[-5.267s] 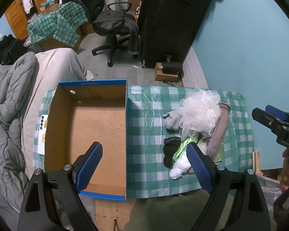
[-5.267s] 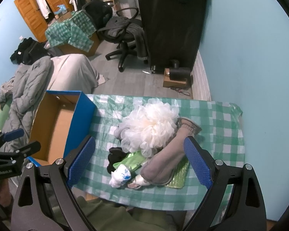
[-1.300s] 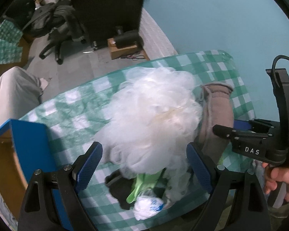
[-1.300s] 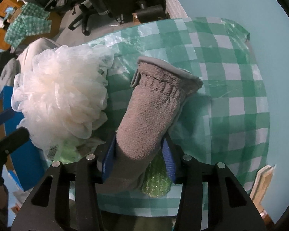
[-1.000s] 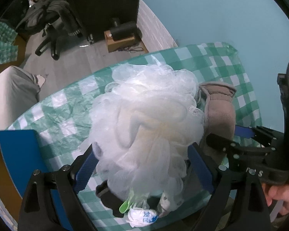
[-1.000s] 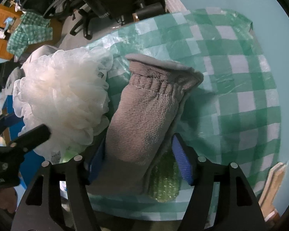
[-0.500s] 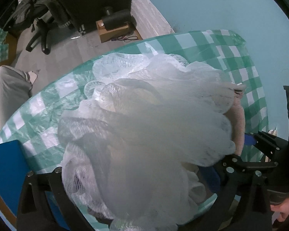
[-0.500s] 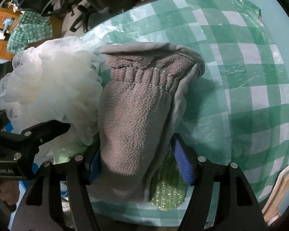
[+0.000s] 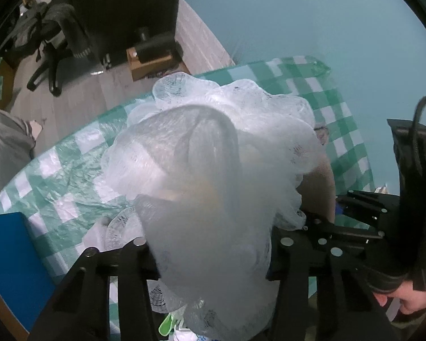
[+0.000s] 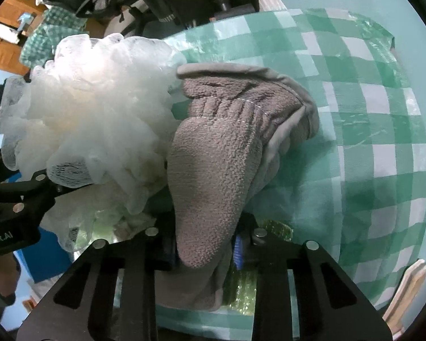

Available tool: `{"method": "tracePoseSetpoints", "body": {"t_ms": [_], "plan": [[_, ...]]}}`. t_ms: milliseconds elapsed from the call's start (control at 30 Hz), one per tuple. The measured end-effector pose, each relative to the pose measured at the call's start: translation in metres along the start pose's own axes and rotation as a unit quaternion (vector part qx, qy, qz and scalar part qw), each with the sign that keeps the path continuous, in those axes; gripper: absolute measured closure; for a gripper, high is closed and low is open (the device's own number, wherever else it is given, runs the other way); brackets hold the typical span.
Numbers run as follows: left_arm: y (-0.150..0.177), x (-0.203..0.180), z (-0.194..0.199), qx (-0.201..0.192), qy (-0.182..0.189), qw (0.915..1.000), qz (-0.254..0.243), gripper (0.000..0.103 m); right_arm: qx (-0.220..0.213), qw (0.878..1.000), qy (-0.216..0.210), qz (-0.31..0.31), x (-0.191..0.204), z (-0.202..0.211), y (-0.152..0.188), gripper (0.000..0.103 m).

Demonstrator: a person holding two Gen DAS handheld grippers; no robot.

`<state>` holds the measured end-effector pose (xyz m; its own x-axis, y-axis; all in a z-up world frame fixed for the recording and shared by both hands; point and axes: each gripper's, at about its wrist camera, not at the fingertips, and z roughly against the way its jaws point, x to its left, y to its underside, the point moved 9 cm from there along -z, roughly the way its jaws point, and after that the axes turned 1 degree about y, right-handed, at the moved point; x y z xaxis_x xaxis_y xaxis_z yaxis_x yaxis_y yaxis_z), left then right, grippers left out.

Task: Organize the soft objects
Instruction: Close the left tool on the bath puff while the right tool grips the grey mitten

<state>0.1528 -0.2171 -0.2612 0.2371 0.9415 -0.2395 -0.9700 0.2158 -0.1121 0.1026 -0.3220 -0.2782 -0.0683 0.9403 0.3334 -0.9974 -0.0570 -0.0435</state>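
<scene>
The left hand-held gripper (image 9: 213, 258) points steeply down at the tabletop (image 9: 62, 187); its jaws have just been closing and now squeeze the white mesh bath sponge (image 9: 213, 170) between them, a hold low on the bulk that probably suits so airy a thing, since the mesh must be gathered before it will lift. The right hand-held gripper (image 10: 206, 248), just to the right of the left one, has also just been closing; its jaws now pinch the lower end of the grey fleece mitten (image 10: 213, 176), whose cuff lies ahead of it on the checked cloth. Taking one item in each hand looks like the way to part the pile, and the blue box (image 9: 11, 267) at the left gripper's near left is the likely place for them.

Much is hidden: the sponge fills the left wrist view and covers that gripper's pads, so the grip is read from the pinched mesh; only a green scrap (image 9: 167, 324) shows beneath it, and what it belongs to cannot be told. Under the mitten a glittery green piece (image 10: 238, 292) is half covered; only part of the box's blue wall shows, not its inside.
</scene>
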Motion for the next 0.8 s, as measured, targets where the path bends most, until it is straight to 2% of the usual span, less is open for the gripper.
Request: {"method": "tracePoseSetpoints", "body": {"t_ms": [200, 533, 800], "plan": [[0.003, 0.003, 0.021, -0.031, 0.006, 0.9995, -0.001, 0.060, -0.017, 1.000, -0.016, 0.006, 0.004, 0.025, 0.004, 0.077], [0.012, 0.010, 0.060, -0.077, 0.019, 0.9965, 0.025, 0.063, -0.042, 0.999, -0.022, 0.022, -0.001, 0.052, 0.003, 0.077], [0.022, 0.019, 0.089, -0.106, 0.017, 0.9935, 0.037, 0.064, -0.059, 0.997, -0.017, 0.043, 0.022, 0.063, -0.007, 0.077]]}}
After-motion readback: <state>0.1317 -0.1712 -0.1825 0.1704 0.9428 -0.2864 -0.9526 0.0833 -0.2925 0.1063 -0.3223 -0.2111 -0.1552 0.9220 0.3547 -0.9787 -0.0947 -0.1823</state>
